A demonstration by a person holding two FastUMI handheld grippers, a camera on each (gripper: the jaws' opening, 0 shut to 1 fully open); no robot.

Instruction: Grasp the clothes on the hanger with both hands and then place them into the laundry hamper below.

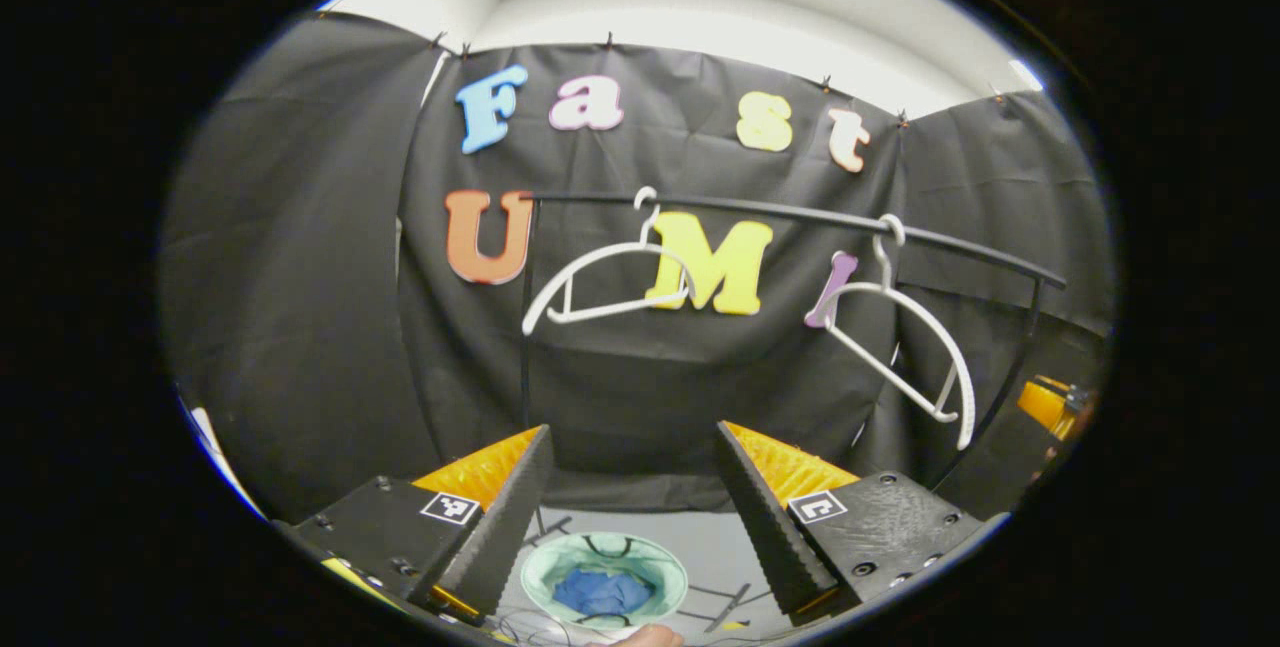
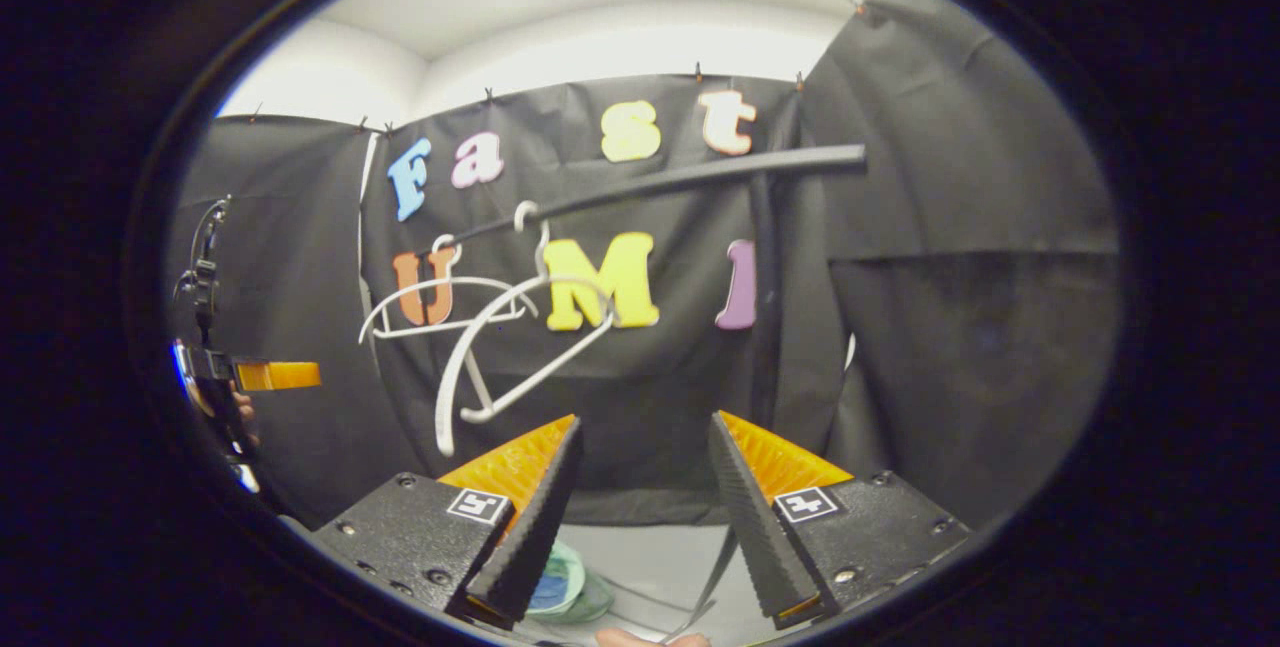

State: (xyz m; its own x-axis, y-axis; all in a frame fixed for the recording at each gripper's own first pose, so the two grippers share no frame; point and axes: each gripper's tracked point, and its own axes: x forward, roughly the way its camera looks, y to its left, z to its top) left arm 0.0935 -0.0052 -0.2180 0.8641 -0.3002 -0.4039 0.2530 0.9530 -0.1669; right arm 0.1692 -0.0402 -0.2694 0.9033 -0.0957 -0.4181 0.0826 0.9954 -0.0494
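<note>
Two bare white hangers [image 1: 610,277] [image 1: 915,347] hang on a black rail [image 1: 800,215]; the right-hand one is tilted. On the floor below stands the pale green laundry hamper [image 1: 655,559] with blue clothes [image 1: 603,591] lying inside. My left gripper [image 1: 633,432] is open, high above the hamper, with nothing between its fingers. My right gripper [image 2: 645,422] is open too and holds nothing. In the right gripper view the hangers [image 2: 440,312] [image 2: 510,352] hang left of centre and the hamper [image 2: 570,577] peeks out behind the left finger. The left gripper [image 2: 270,375] appears at that view's far left.
The rail's black posts [image 1: 527,327] [image 2: 765,307] stand before the black cloth wall. The rack's feet [image 1: 725,607] and thin cables lie on the grey floor beside the hamper. The right gripper [image 1: 1050,405] shows at the far right edge. A hand [image 1: 645,637] shows at the bottom.
</note>
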